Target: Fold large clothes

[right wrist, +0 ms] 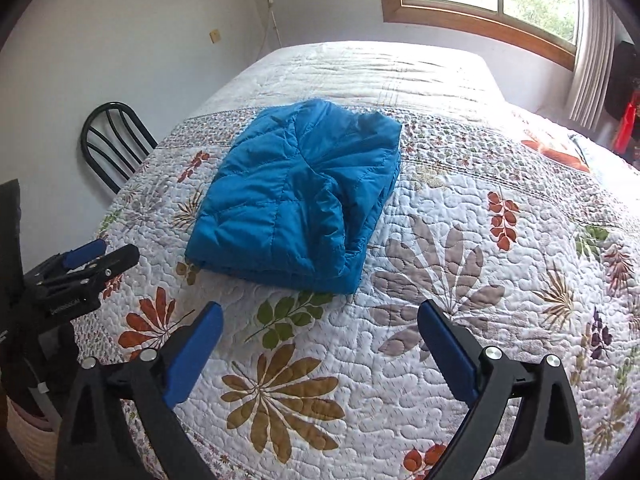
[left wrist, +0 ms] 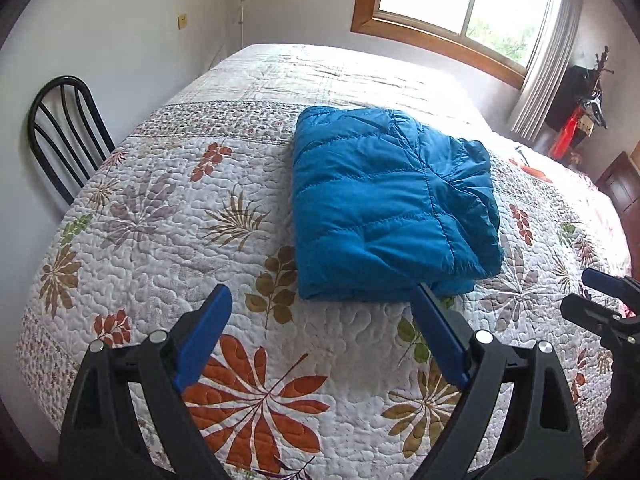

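Blue pads of left gripper (left wrist: 322, 300) spread wide, empty, hovering above floral quilt (left wrist: 168, 216); right gripper (right wrist: 320, 314) likewise spread, holding nothing. Just beyond, blue puffy jacket (left wrist: 384, 204) lying folded into a thick packet mid-bed, near edge just past the fingertips. Judged nearly done. Risk: slippery, springy fill likely to push the top layer open, especially the rumpled right side; a careless nudge could undo the stack. Further out: black chair (left wrist: 64, 136) beside the bed, window (left wrist: 460, 4), curtain (left wrist: 548, 60). Nothing blocking the approach.
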The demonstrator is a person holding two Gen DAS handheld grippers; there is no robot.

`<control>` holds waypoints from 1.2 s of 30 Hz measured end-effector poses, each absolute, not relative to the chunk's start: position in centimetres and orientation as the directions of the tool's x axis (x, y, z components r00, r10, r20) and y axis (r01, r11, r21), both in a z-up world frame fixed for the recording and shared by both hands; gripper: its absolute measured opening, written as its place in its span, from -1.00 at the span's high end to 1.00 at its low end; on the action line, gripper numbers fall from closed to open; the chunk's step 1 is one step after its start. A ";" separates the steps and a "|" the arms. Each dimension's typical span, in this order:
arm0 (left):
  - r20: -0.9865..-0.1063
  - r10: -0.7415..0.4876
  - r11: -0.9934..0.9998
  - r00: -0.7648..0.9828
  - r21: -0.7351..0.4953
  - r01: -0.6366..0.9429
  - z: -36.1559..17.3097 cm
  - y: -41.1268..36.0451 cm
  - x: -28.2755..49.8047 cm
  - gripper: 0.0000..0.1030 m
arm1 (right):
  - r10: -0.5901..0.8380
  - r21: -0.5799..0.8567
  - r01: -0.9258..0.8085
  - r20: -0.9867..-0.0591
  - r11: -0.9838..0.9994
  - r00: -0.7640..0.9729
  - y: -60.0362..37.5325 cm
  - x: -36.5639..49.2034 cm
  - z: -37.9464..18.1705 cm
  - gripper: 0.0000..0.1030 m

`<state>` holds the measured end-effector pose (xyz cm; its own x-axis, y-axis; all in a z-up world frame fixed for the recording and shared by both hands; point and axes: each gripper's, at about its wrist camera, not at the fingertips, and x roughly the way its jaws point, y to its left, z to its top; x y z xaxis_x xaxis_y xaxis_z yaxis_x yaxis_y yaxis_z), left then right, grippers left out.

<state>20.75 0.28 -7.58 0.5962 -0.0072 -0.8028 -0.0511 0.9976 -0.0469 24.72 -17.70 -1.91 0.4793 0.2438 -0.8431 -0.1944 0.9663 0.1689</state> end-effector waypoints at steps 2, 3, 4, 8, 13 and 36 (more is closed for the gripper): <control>-0.798 0.001 0.998 0.603 -0.035 -0.047 -6.6 0.0 19.8 -0.75 | 0.252 0.178 -0.194 -0.839 0.965 0.483 -17.8 24.0 -1.3 -0.90; -0.796 0.000 0.998 0.605 -0.036 -0.047 -6.3 -0.2 19.4 -0.76 | 0.254 0.181 -0.192 -0.837 0.965 0.484 -17.9 23.7 -1.0 -0.90; -0.795 0.002 0.998 0.606 -0.035 -0.049 -5.8 -0.3 18.9 -0.77 | 0.255 0.184 -0.190 -0.834 0.964 0.488 -18.1 23.4 -0.7 -0.90; -0.784 0.025 0.999 0.621 -0.010 -0.052 -4.2 -0.8 17.0 -0.77 | 0.248 0.182 -0.177 -0.825 0.967 0.507 -18.5 22.2 0.5 -0.90; -0.776 0.036 0.998 0.630 -0.001 -0.058 -2.6 -1.3 15.2 -0.78 | 0.240 0.183 -0.159 -0.818 0.970 0.523 -18.7 20.9 1.6 -0.90; -0.779 0.070 0.995 0.623 0.013 -0.095 -1.1 -1.1 11.3 -0.79 | 0.193 0.141 -0.138 -0.829 0.980 0.525 -18.6 17.4 3.2 -0.92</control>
